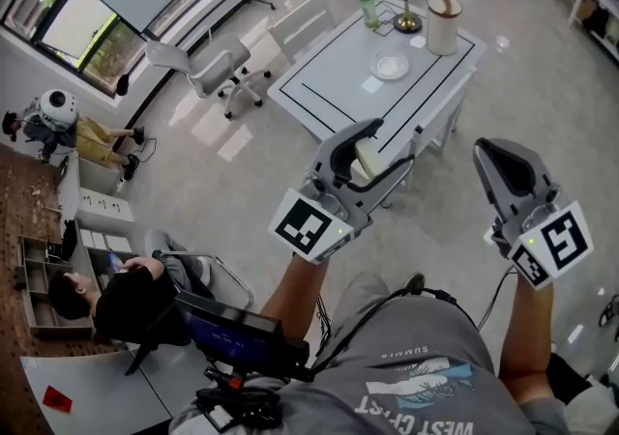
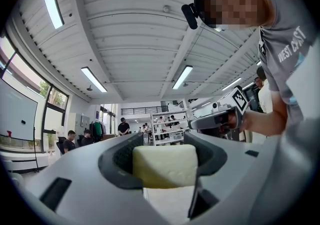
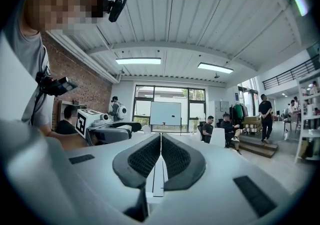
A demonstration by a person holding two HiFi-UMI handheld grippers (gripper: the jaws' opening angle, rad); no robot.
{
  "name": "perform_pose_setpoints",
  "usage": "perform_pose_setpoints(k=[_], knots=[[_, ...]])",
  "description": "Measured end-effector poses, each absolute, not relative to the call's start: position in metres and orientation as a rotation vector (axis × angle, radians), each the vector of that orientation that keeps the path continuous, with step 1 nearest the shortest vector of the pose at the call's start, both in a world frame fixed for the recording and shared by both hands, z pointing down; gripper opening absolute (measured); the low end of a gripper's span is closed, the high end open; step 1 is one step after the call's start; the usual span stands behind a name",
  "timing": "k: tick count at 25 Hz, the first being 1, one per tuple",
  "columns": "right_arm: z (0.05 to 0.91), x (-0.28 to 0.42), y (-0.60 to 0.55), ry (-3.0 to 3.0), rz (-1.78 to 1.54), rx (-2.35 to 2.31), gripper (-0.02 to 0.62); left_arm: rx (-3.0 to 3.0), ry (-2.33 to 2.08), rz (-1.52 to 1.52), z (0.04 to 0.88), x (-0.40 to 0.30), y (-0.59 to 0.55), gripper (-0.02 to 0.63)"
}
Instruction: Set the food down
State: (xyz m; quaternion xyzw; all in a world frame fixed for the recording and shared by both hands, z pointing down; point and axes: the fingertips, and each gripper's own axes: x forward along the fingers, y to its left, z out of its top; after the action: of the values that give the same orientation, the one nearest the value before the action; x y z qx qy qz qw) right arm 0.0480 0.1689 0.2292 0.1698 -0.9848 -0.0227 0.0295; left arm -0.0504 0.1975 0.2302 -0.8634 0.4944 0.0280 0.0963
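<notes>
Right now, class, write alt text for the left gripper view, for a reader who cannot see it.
The left gripper holds a pale yellow block of food between its jaws, aimed up at a white ribbed ceiling with strip lights. The right gripper shows at right.

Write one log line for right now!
left tool: shut on pale food block | right tool: shut, empty | white table: ahead | status: block not yet set down

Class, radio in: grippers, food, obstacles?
Left gripper shut on pale food block. Right gripper shut, empty. Both short of white table, over floor.
</notes>
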Motion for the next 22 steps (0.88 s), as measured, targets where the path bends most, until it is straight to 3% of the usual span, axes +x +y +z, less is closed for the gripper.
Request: perform_pose_setpoints(k=[22], knots=[[0.228, -0.041, 0.084, -2.971, -0.075, 0.704, 0.008, -2.648, 1.306, 0.132, 0.231, -0.139, 0.09, 0.261]])
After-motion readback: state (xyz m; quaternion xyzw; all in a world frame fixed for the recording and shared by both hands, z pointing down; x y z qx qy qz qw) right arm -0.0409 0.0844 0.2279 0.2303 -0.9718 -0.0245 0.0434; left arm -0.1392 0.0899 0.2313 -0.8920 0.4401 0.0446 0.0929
